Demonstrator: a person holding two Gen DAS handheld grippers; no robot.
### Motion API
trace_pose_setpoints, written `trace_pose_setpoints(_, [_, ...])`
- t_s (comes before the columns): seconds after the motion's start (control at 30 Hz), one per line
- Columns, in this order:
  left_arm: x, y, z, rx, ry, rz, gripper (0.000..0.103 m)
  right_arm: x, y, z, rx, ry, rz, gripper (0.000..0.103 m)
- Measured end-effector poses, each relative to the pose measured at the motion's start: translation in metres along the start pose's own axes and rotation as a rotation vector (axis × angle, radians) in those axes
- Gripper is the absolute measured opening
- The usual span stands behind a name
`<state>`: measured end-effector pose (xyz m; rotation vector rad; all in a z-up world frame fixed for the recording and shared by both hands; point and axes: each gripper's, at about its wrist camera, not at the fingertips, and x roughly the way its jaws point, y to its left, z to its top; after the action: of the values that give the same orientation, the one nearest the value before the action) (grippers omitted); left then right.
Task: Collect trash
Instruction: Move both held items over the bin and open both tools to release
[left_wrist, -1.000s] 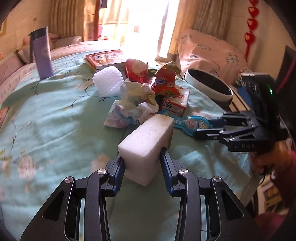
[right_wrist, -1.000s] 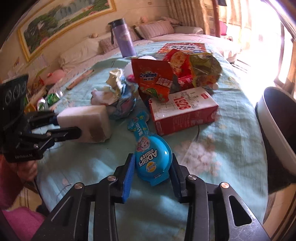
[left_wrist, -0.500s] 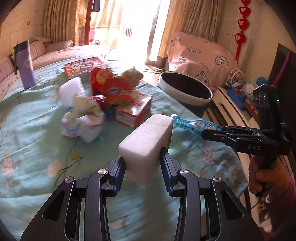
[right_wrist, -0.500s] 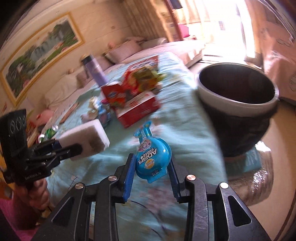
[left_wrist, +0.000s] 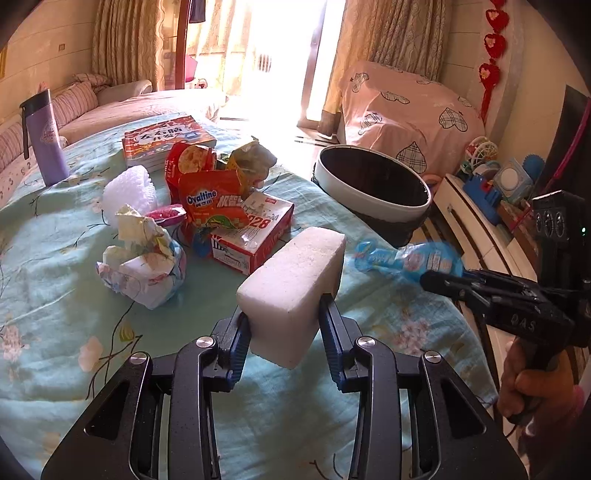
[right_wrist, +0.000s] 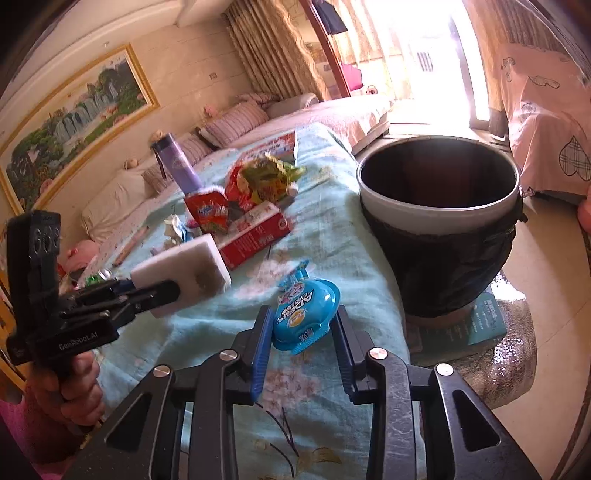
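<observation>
My left gripper (left_wrist: 284, 325) is shut on a white foam block (left_wrist: 295, 280), held clear above the teal tablecloth (left_wrist: 55, 314). In the right wrist view the same block (right_wrist: 188, 266) sticks out of the left gripper (right_wrist: 162, 291) at the left. A flat blue snack packet (right_wrist: 306, 317) sits tilted between the pads of my right gripper (right_wrist: 301, 332), whose jaws are closing on it; it hangs above the table edge. From the left wrist view the packet (left_wrist: 406, 258) shows at the right gripper's (left_wrist: 428, 280) tips. The dark bin with a white rim (right_wrist: 436, 218) stands on the floor just beyond, open.
On the table lie a red box (left_wrist: 255, 232), an Ovaltine wrapper (left_wrist: 210, 206), crumpled paper (left_wrist: 144, 266), a white foam net (left_wrist: 127, 192), a book (left_wrist: 166, 138) and a purple bottle (left_wrist: 46, 147). A low cabinet with toys (left_wrist: 491, 192) stands right of the bin.
Both grippers carried their loads away from the trash pile toward the table edge by the bin. The right gripper rolled, and the blue packet now sits tilted.
</observation>
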<state>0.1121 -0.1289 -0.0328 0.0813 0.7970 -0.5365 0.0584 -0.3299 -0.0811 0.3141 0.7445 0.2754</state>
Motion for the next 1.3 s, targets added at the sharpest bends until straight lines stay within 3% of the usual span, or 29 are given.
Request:
trace_pose_setpoints(0.73, [0.022,-0.037,0.039,0.041,-0.027,-0.041,0.034,-0.022,-0.022,0.032,0.014,-0.110,-0.007,0.014])
trace_pose_setpoints(1.03, [0.044,-0.052,0.069,0.063,-0.040,-0.048,0.034,-0.028,-0.043,0.061,0.026,-0.161,-0.052,0.014])
trace_pose_setpoints(1.3, [0.078,-0.071,0.102,0.078,-0.024,-0.047,0.034,-0.018,-0.076,0.085,0.036,-0.153,-0.119,0.014])
